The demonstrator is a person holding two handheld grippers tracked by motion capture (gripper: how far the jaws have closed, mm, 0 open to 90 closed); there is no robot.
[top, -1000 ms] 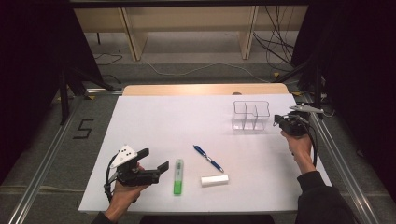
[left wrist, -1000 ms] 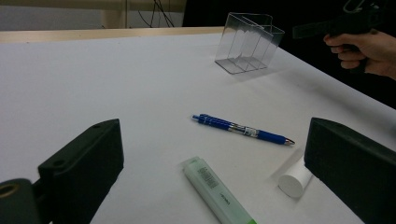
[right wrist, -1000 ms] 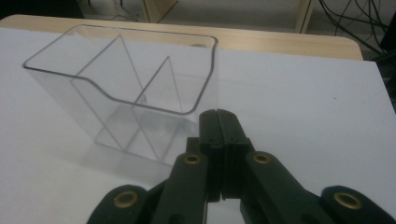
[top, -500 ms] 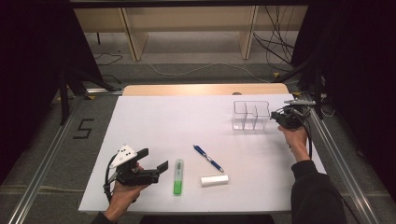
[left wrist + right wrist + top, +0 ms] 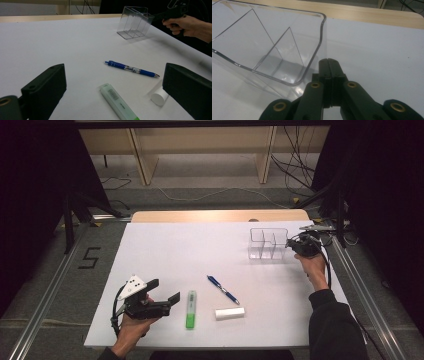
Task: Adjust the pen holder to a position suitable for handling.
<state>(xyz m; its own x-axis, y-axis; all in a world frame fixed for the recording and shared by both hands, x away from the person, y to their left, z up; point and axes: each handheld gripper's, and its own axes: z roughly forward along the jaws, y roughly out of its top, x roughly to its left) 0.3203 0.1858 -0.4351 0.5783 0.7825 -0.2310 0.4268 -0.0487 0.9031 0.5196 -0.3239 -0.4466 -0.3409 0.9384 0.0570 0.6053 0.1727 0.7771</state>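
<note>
Nearest the person's edge of the white counter (image 5: pixel 165 245), the left claw (image 5: pixel 169 296) is sitting low over the surface with its jaws spread wide, gripping nothing. Just to its right a green highlighter (image 5: pixel 190 308) is lying lengthwise, and next to that a short white cylinder (image 5: pixel 230 313) is resting on its side. A bit further in, a blue pen (image 5: pixel 223 289) is lying at a slant, apart from both. From the left gripper view you're looking between the two black jaws at the highlighter (image 5: pixel 118 102), the pen (image 5: pixel 131 69) and the cylinder (image 5: pixel 159 97) peeking out beside one jaw.

Way over at the far right, the clear plastic organizer (image 5: pixel 267 243) with its dividers is standing upright. The right claw (image 5: pixel 290 245) is clenched tight with nothing between the jaws, its tip sitting right at the organizer's right-hand wall. In the right gripper view the shut jaws are pointing at the corner of the organizer (image 5: pixel 294 50); I can't tell whether they're actually touching it.
</note>
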